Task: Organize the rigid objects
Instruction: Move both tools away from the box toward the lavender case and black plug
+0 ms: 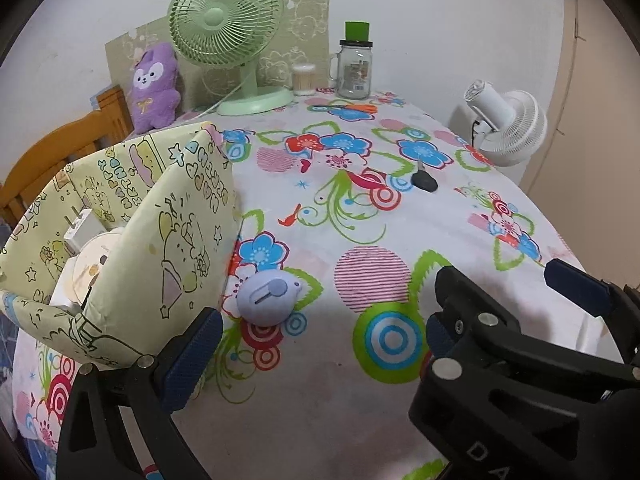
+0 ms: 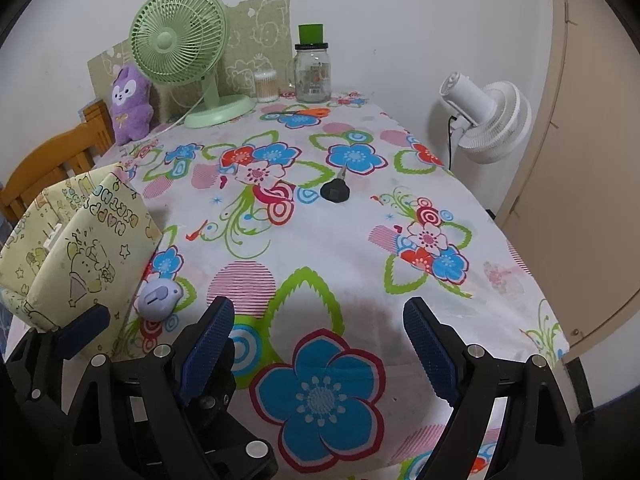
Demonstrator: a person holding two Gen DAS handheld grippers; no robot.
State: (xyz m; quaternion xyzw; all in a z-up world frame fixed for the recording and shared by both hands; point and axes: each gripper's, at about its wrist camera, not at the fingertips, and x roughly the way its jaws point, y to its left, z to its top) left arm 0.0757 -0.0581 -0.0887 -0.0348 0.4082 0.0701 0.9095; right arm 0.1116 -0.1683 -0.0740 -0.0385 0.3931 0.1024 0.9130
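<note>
Rigid objects were scattered over a tabletop (image 1: 400, 420) covered by a flowered cloth. A lilac rounded gadget (image 1: 267, 297) lay in the lower left of the left wrist view, just beside the yellow-green fabric storage box (image 1: 180, 240), apart from the tongs. A black key (image 2: 335, 190) was seen near the middle of the cloth, well apart from the gadget. Inside the box, at the left edge of the frame, a white plug (image 1: 78, 222) and a round white item (image 1: 94, 264) were held; how they touched could not be told.

The left tongs (image 1: 316, 344) were seen with jaws wide apart and nothing between them, low over the cloth near the gadget. The right tongs (image 2: 320, 344) were likewise spread apart and empty, above a big blue printed flower in the lower centre of the right wrist view.

At the far edge, in the upper part of both frames, a green desk fan (image 1: 224, 16), a purple plush toy (image 1: 154, 84), a tub of cotton swabs (image 1: 303, 79) and a glass jar (image 1: 354, 70) topped by a green cup (image 1: 357, 31) were lined up. A white fan (image 2: 486, 120) stood beyond the right edge, and a wooden chair (image 1: 60, 152) was at the left
</note>
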